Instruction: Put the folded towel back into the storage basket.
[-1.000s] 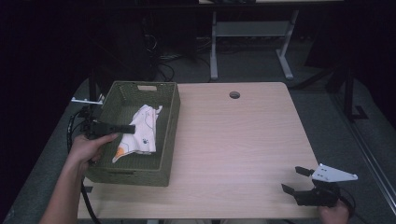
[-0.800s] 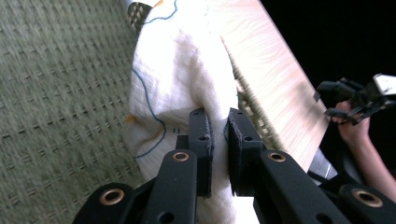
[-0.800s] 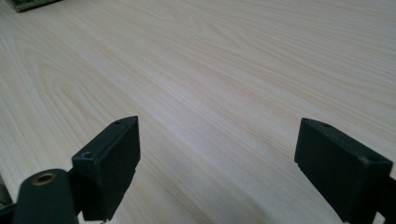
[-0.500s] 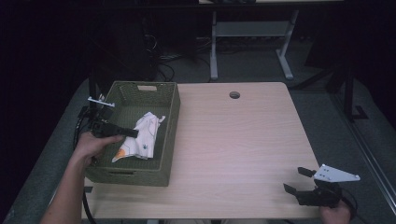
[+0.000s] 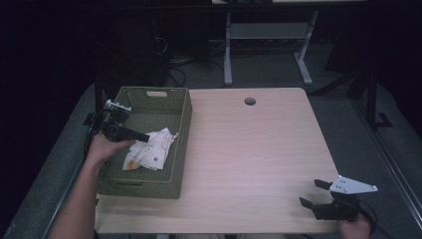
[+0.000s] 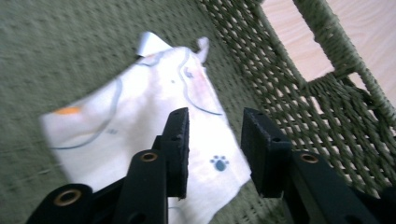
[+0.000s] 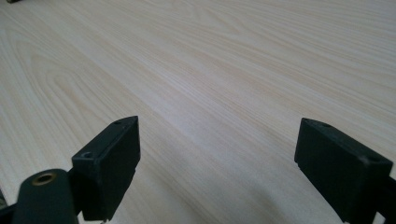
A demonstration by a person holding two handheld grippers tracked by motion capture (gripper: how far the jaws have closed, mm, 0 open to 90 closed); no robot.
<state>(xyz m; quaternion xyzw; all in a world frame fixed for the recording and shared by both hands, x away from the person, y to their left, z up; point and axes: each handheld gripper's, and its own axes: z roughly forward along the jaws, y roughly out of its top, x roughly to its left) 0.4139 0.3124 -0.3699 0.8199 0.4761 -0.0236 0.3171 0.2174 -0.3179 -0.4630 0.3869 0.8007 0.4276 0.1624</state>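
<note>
- Left tool sits inside the green woven basket, at about 9 o'clock on the counter. Its jaws have just been opening; they now stand partly spread, nothing pinched between the pads.
- White printed cloth lies flat on the basket floor, crumpled at one corner, toward the basket's 3 o'clock wall. In the left gripper view the cloth lies just beyond the tool; paw-print and line pattern visible. Both pads look to be off the fabric; a light touch cannot be ruled out.
- Judgement: step in hand is the release. Cloth appears to be deposited in the basket and the grip let go.
- Right tool rests at about 5 o'clock on the counter, near the front edge, well apart from the basket. Right gripper view shows the tool with jaws spread wide over bare wood, holding nothing.
- Next move, as I judge it: lift the left tool straight up and clear of the rim, jaws kept apart so no pad drags the cloth along.
- Watch item: the near basket wall is close to the hand; withdrawal needs height before any sideways travel.
- Right side has no call to act for this step.
</note>
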